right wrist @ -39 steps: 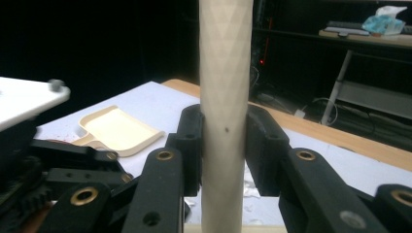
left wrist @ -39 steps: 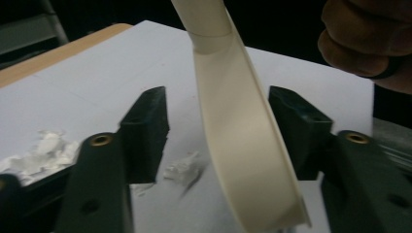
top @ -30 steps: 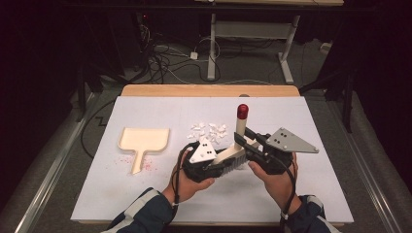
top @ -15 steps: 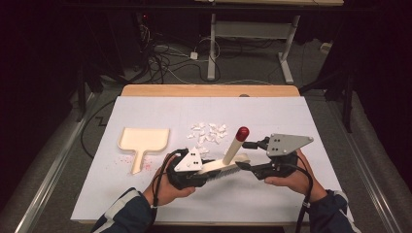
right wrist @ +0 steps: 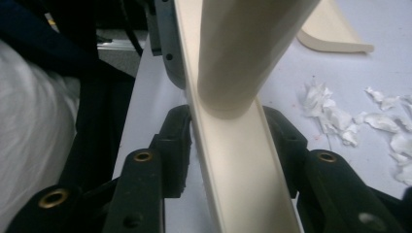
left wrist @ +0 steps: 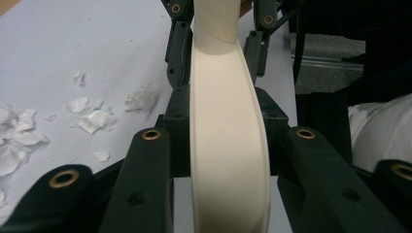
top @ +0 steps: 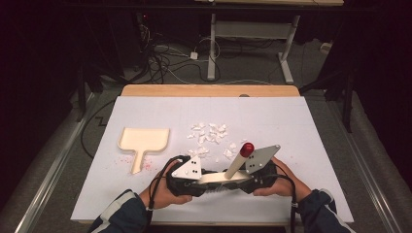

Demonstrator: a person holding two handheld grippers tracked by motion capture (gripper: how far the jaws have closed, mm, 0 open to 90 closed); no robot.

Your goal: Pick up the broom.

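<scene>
Near table's front edge: left gripper (top: 194, 178) pinches brush (top: 228, 175) head, right gripper (top: 252, 180) closing on other end, steadying for sweeping paper scraps (top: 209, 136).

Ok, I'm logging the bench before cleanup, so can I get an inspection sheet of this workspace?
Surface: white sheet over a wooden table; pink specks by the dustpan.
Job's things: cream brush with red-tipped handle, held between both grippers; dustpan lying at left.
Clutter: torn paper scraps mid-sheet.
Grippers: left hand-held gripper shut on brush; right hand-held gripper jaws just been closing, pads against brush sides.
Cables: floor cables tangled beyond table.
Surroundings: desk frame, dark floor.
</scene>
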